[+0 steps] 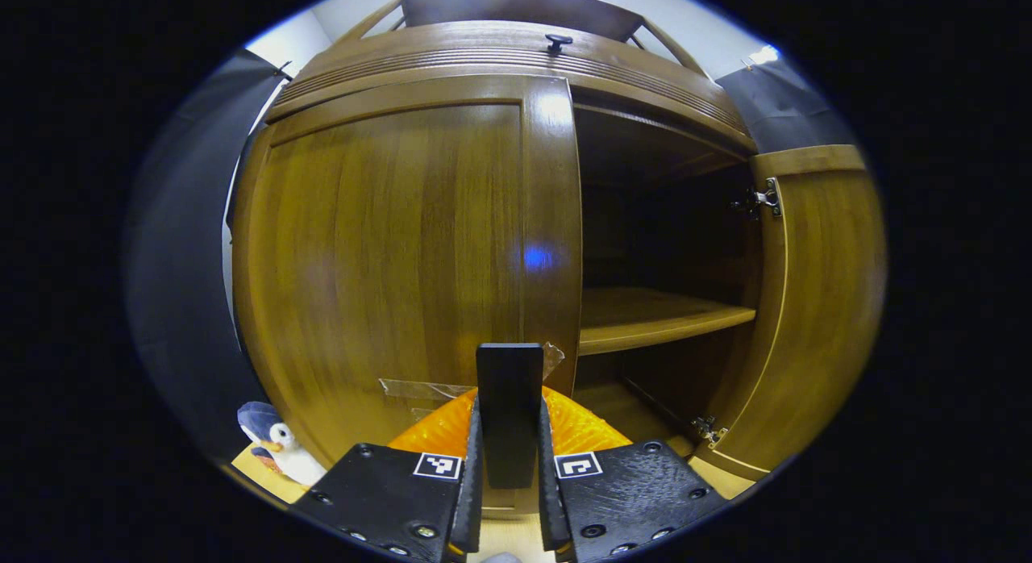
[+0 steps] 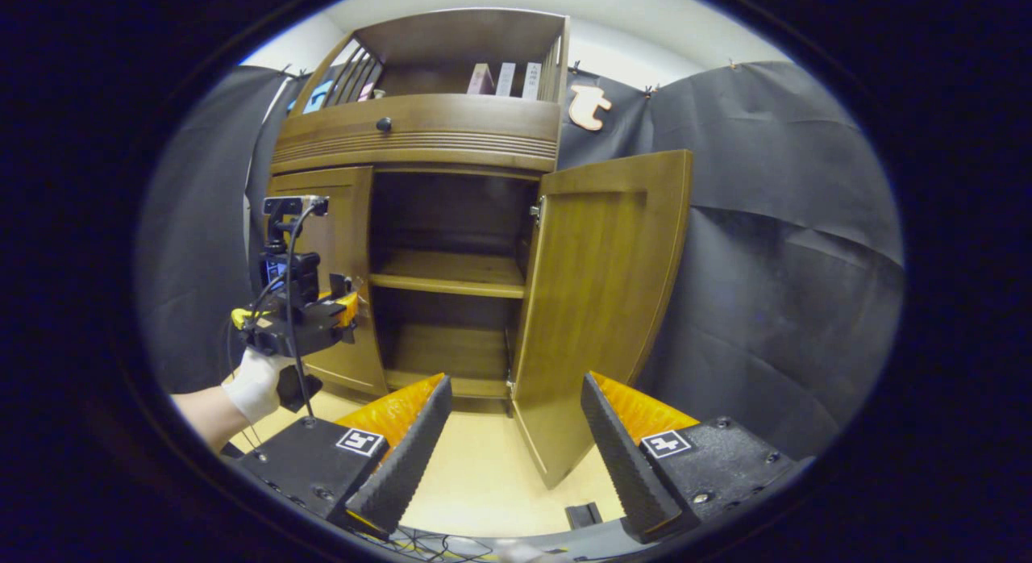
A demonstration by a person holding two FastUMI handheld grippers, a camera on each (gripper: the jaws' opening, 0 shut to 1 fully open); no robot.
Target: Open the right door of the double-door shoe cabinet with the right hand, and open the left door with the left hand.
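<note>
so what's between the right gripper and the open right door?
Bare floor: in the right gripper view, the open right gripper hangs back from the right door, touching nothing.

The left gripper [image 1: 509, 498] presses its fingers on a black handle [image 1: 509, 410], and that handle's lower end sinks out of sight between them. Behind the fingers, clear tape [image 1: 423, 388] on the left door [image 1: 387, 264] is partly covered. Down at the corner, a penguin toy [image 1: 278, 450] is clipped by the view's rim. In the right gripper view, the gloved hand [image 2: 256, 385] runs off at the forearm, and the left gripper [image 2: 302, 317] blocks where it meets the left door [image 2: 343, 248]. Deep inside the cabinet [image 1: 645, 224] it's too dark to read. Top-shelf items [image 2: 504, 79] are too small to identify.
</note>
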